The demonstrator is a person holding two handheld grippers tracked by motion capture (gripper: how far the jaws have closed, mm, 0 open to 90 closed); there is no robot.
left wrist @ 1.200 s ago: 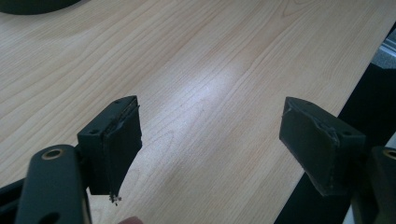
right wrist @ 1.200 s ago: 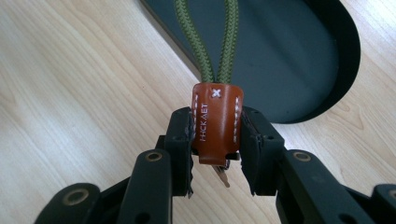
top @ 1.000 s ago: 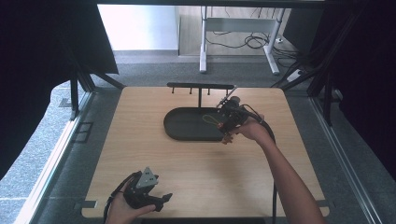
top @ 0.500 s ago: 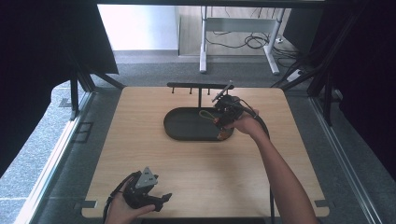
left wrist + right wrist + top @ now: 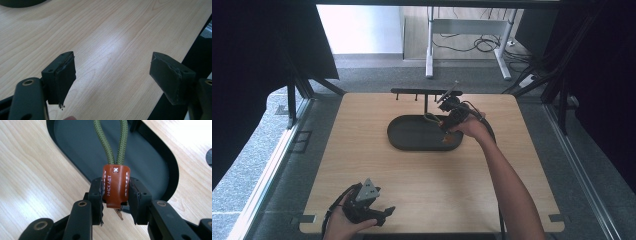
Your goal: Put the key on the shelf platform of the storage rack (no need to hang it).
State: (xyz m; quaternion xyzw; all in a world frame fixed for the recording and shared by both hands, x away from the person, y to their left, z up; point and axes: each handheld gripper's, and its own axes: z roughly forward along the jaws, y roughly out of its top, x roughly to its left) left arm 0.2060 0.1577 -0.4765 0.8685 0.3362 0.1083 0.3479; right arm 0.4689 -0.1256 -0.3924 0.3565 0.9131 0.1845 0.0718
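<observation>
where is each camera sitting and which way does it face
High view: fixed above the near edge, looking forward and down on the wooden table; both forearms show, the left tongs and the right tongs.
Left gripper view: rides the left tongs, facing bare wood past its open jaws.
Right gripper view: rides the right tongs, clamped on a brown leather tab with a green cord loop.
Shared: the dark oval tray.

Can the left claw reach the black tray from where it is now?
Probably yes. The left claw stands open at the near table edge, and bare wood lies between it and the tray. The right claw holds a loop over the tray's far right end.
</observation>
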